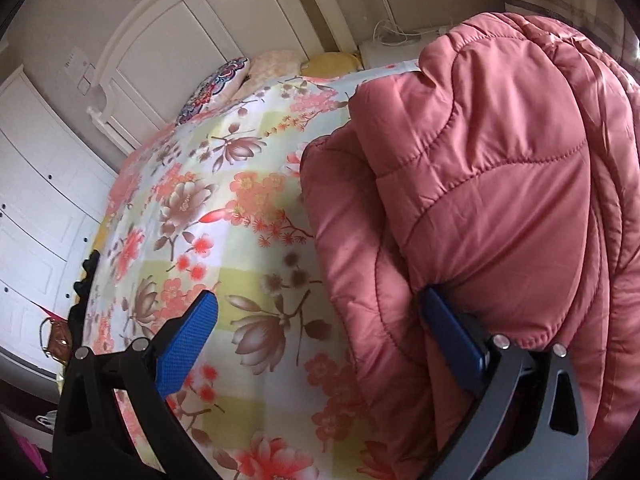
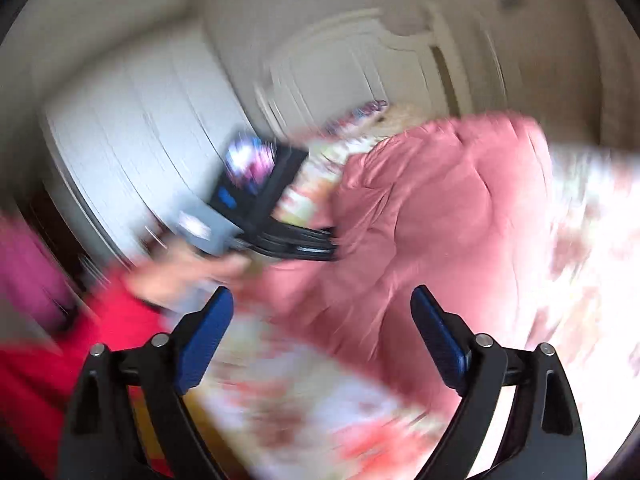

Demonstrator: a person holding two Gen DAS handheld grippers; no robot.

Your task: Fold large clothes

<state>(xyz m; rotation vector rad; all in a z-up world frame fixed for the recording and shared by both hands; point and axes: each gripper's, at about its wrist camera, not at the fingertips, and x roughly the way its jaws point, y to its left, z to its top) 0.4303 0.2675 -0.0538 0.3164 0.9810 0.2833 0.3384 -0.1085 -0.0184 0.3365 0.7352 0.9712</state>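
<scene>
Puffy pink quilted jacket, glossy, stitched in curved seams, bunched in thick folds on floral bedspread of smooth printed cotton, right side of bed. White panelled headboard behind, patterned pillows below it.

Left gripper level over bedspread, spread wide, gripping nothing; right blue textured pad touching jacket edge, left pad over bare bedspread.

Right wrist view motion-blurred. Right gripper raised above bed, spread wide, released, nothing between 2 pads.
</scene>
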